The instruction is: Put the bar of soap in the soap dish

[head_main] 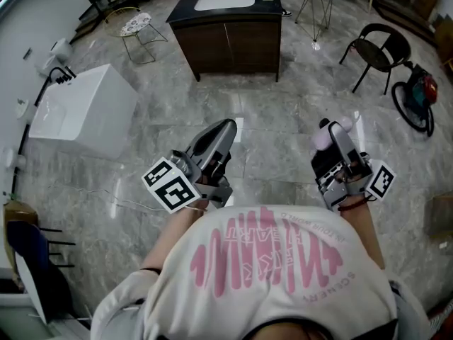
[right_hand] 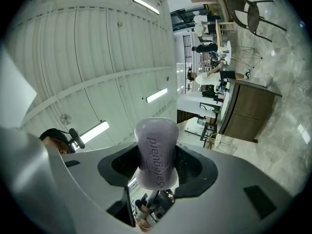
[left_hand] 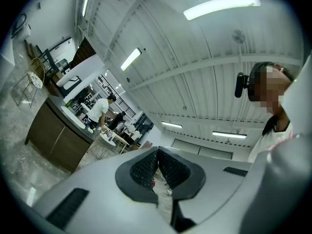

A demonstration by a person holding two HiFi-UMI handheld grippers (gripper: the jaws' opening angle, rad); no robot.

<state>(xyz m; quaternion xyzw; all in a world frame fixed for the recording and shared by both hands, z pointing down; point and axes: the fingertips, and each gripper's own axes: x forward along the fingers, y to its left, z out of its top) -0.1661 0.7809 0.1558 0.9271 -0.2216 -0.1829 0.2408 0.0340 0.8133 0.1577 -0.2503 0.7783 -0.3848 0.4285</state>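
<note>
Grey marble floor [head_main: 283, 98], open room. Close at your chest, your right gripper [head_main: 333, 132] pinches the lilac bar of soap [right_hand: 156, 145] across its middle. Your left gripper [head_main: 225, 126] is pressed together and empty. Far ahead stands the vanity [head_main: 226, 37]. Step in hand looks like carrying. Next you likely walk there and locate the dish.

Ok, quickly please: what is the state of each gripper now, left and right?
Left gripper: closed, jaws together, nothing between them.
Right gripper: closed on the bar of soap.
</note>
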